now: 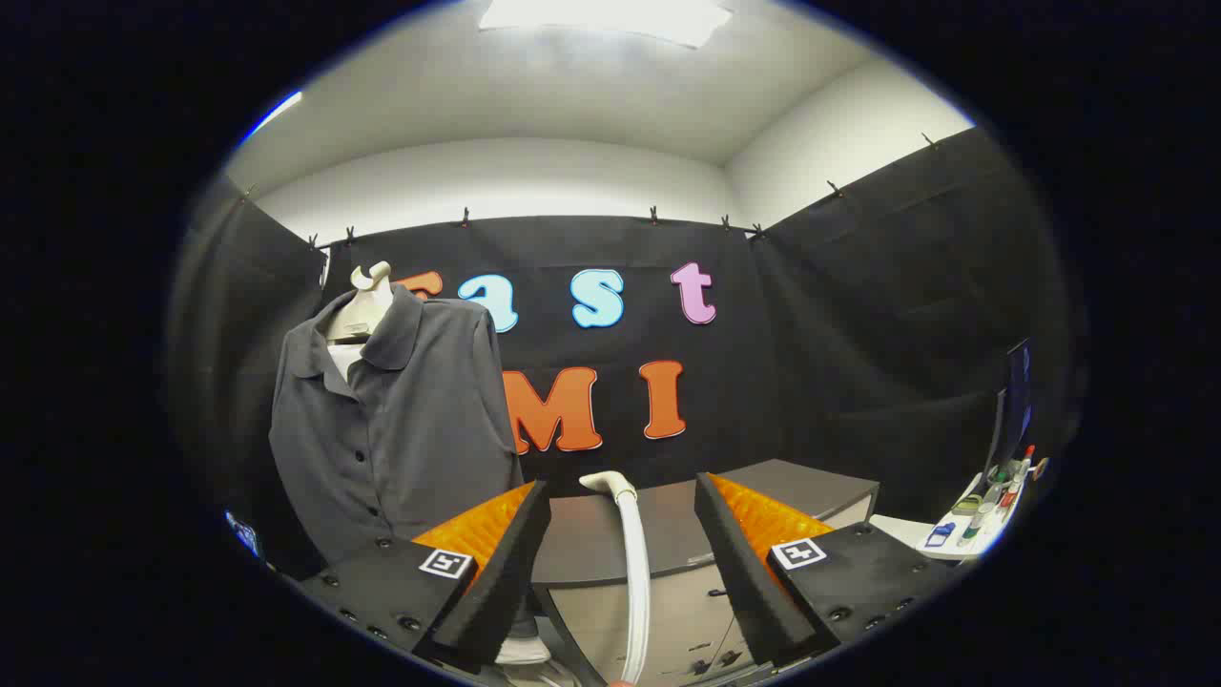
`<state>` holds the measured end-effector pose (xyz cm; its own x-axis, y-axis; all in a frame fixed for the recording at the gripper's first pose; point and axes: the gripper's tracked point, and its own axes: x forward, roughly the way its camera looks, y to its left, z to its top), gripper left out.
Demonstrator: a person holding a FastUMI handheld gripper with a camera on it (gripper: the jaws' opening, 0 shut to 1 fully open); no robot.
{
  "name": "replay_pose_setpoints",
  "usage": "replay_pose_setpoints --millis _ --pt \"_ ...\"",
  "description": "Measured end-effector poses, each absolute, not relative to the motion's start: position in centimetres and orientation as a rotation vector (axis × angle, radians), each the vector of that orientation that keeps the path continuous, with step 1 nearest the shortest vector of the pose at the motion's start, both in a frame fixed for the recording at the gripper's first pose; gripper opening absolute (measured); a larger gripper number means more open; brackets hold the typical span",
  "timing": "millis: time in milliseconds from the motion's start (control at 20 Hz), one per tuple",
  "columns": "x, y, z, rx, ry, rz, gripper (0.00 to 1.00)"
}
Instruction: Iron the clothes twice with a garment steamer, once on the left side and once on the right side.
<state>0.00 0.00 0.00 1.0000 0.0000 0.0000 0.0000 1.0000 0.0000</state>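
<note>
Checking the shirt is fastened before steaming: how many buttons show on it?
3, in a line down the front placket of the shirt: one mid-chest, one below, one lower. More may hide under the collar or behind the finger.

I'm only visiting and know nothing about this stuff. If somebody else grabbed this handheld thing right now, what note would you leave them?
Tool: fingers spread open, holding nothing.
Steamer: its white hose and nozzle rise between the fingers, touching neither, in front of the grey cabinet.
Shirt: dark grey, buttoned, hanging on a pale mannequin form, ahead and to the left of the fingers.
Done: nothing I can see; the steamer isn't picked up.
Left: grip the steamer, pass it down the shirt's left side, then its right.
</note>
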Motion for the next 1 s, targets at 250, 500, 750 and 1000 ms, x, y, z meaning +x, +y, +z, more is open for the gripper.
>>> replay_pose_setpoints --millis 250,500,750,1000 --pt "0.3 0.5 0.2 0.005 -0.007 0.021 0.98" --pt "1.8 -1.0 1.1 0.013 -0.033 0.022 0.98" --pt "2.9 -2.1 0.2 0.025 -0.018 0.04 0.98" --pt "3.9 -2.7 -1.0 0.028 -0.006 0.055 0.98"
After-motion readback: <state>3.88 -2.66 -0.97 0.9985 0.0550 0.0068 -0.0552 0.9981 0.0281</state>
